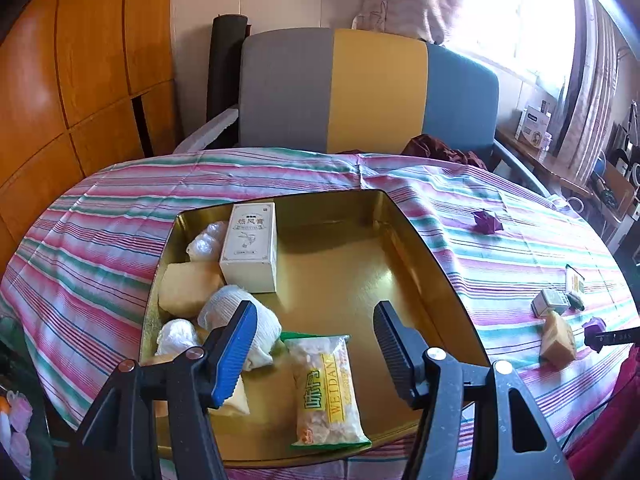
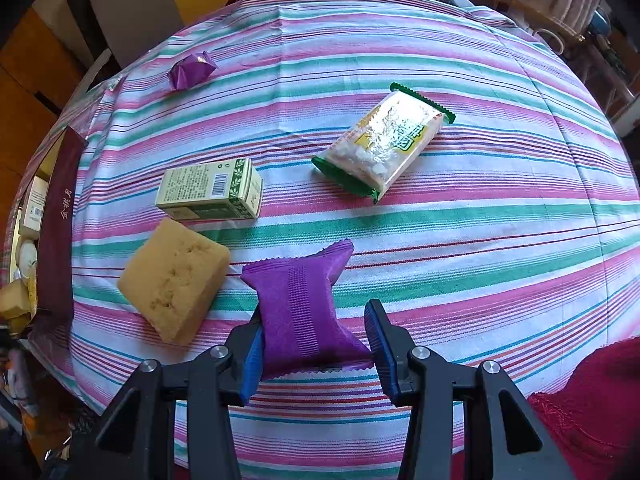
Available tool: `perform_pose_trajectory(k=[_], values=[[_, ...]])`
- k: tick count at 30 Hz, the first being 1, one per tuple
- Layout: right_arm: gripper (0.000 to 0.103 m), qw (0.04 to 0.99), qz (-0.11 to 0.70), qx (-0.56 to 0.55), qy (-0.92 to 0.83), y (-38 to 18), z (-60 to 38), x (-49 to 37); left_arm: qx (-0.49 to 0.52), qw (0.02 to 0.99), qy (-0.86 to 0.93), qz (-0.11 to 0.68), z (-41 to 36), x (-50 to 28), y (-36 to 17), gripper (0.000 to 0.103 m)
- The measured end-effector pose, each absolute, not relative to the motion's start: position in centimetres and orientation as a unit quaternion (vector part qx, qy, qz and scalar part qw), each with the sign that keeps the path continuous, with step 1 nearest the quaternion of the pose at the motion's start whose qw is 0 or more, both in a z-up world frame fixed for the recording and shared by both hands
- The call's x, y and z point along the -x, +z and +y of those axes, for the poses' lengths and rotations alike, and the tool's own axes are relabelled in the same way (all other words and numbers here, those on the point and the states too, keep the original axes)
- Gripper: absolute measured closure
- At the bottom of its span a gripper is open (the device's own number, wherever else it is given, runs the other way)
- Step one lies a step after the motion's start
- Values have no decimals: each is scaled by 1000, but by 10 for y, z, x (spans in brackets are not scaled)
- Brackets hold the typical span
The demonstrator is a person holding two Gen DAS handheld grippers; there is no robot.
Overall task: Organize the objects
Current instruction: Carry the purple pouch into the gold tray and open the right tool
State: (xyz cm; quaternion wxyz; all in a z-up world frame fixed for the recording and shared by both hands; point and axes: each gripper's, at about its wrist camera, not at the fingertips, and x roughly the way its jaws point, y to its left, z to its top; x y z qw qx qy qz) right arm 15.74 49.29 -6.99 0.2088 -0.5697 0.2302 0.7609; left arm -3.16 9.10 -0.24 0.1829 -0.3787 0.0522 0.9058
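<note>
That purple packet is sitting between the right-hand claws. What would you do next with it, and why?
Probably lift the purple packet straight up off the striped cloth. The right gripper already looks closed on its sides, and the gold tray, where other snacks are gathered, lies off to the left with bare floor showing. The left gripper hangs open over the tray, holding nothing.
</note>
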Motion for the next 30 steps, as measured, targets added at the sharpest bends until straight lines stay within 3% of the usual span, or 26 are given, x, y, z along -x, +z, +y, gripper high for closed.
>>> perform_pose_trajectory(k=[19,30], values=[[56,213,236,532,785,-57,493,-163,393,203,897,17,77,26,-6,42],[56,175,195,468,844,-11,451,-128,391,186,901,-26,40,27,-3,42]])
